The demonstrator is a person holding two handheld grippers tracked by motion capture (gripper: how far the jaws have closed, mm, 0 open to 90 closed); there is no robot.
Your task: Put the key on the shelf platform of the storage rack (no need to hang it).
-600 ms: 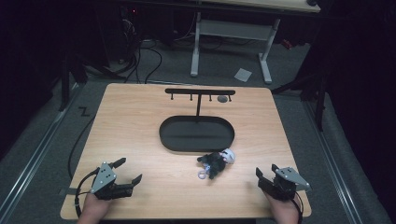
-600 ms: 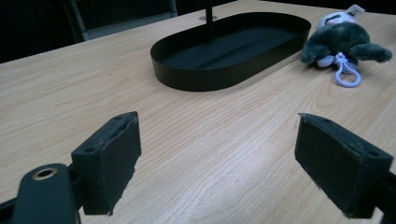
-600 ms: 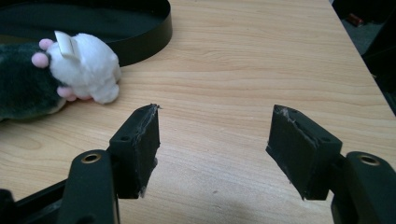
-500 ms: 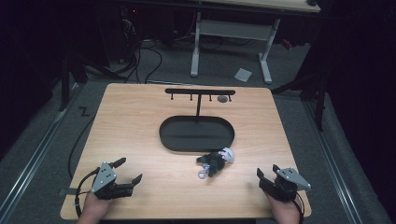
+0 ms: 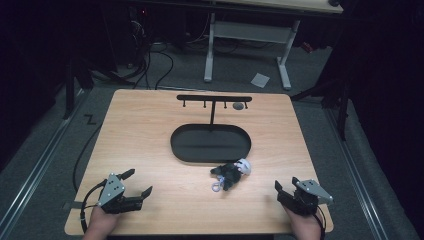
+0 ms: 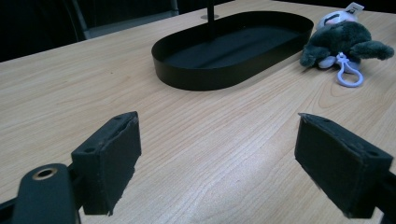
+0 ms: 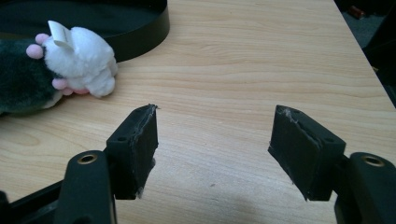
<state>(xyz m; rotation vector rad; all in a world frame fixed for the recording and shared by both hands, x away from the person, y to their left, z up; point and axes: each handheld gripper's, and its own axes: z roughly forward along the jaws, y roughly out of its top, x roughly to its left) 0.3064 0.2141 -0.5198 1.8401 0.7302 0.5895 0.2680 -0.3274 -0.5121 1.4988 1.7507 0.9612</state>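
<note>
I've got the light wooden table [image 5: 150,130] with the black oval metal tray [image 5: 210,143] and its T-shaped hook stand [image 5: 214,99] mid-board. Small dark-green and white plush keychain toy [image 5: 231,173] lies on the wood just off the tray's near rim, toward my right. It should be light, soft and squashy, so I'd pinch the body; the pale plastic clip [image 6: 348,75] looks slippery, though it's tiny here. Left gripper [image 5: 136,186] and right gripper [image 5: 280,191]: jaws apart, nothing between them.
</note>
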